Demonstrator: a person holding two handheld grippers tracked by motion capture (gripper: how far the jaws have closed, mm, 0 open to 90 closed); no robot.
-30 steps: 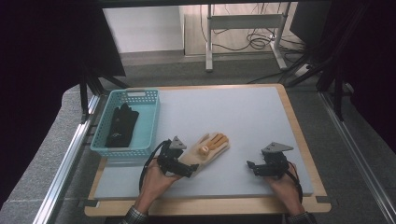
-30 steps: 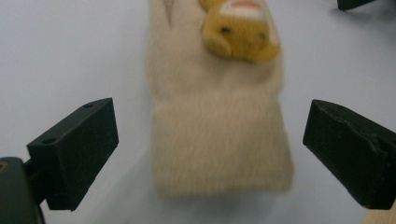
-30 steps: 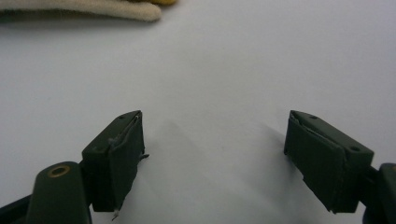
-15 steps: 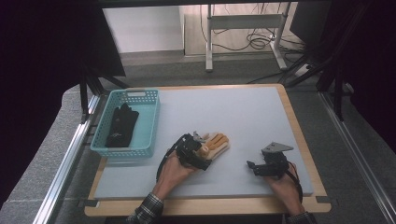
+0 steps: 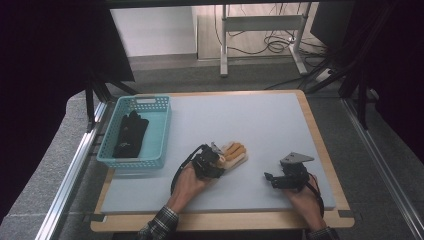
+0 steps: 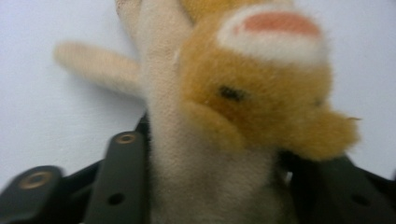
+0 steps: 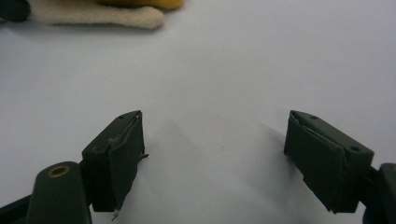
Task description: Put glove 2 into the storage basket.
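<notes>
The plush glove (image 5: 235, 152), cream w/ orange-yellow fuzzy patches, is laid flat on the grey counter (image 5: 260, 125), near its front edge and a bit left of centre. In the left gripper view the glove (image 6: 224, 107) is seen very close: the cream cuff part is placed between the two black jaws, one jaw at each side of it, approx. touching the fabric. A thin cream finger of the glove is spread out to the left on the counter surface. A white and pink spot is visible on the orange part near the top.

The left claw (image 5: 214, 159) is closed around the cuff end of the glove, and is held by the person's left hand (image 5: 187, 182); a plaid sleeve is seen at the bottom edge.

The right claw (image 5: 270, 179) is rested on the counter well apart to the right of the glove, held by the right hand (image 5: 305, 197). In the right gripper view its jaws are spread wide, w/ only bare counter between them; the glove's cream edge (image 7: 93, 16) is seen far off at top left.

At the counter's left side a turquoise basket (image 5: 162, 132) is placed, and a black glove (image 5: 130, 135) is laid inside it.
</notes>
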